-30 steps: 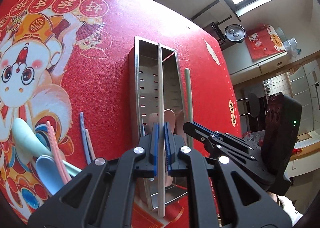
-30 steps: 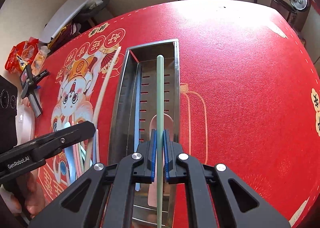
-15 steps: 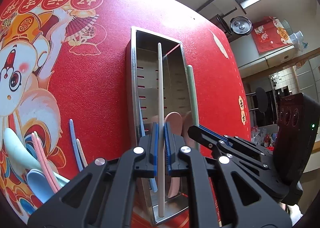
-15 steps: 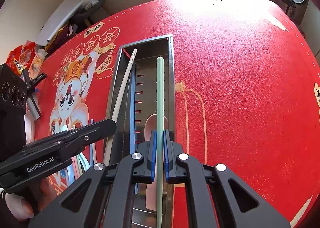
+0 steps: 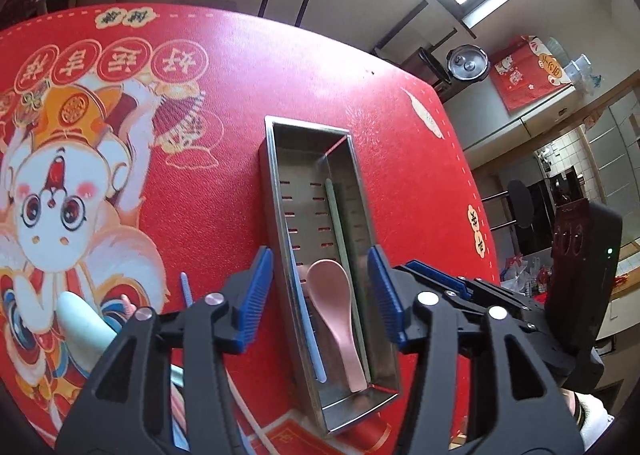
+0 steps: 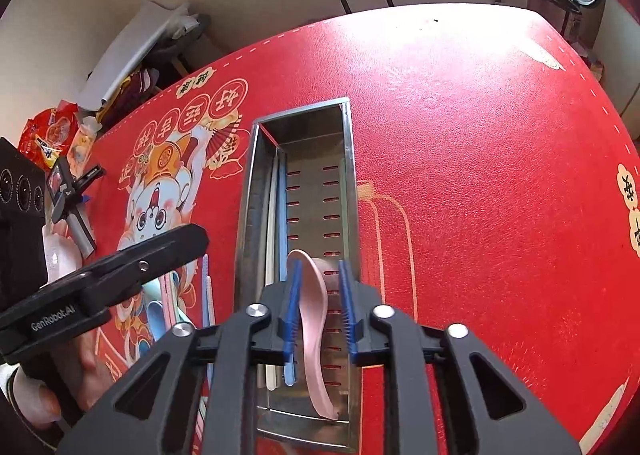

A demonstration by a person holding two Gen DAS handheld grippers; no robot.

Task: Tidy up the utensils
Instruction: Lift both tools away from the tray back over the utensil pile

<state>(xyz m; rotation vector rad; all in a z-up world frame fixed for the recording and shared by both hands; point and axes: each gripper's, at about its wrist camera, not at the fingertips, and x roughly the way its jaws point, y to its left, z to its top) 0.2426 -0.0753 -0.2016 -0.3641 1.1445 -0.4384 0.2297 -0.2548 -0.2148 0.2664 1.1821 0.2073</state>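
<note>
**Both tools opening above the metal tray**

The red tabletop (image 5: 400, 159) fills most of both views, and the long steel tray (image 5: 276, 191) lies lengthwise at frame centre. The left tool (image 5: 320, 295) hangs above the tray's near half, jaws opening and already wide apart, nothing between the pads (they straddle the tray from above). The right tool (image 6: 320, 303) has jaws opening too, narrower, with the pink spoon (image 6: 314, 319) lying in the tray below their gap, untouched. Inside the tray: a green chopstick (image 5: 334, 215) toward the right wall, a blue chopstick (image 6: 283, 223) and a cream chopstick (image 6: 272, 223) along the left wall. More utensils (image 5: 80, 319) lie on the tabletop at lower left of the left view.
</note>
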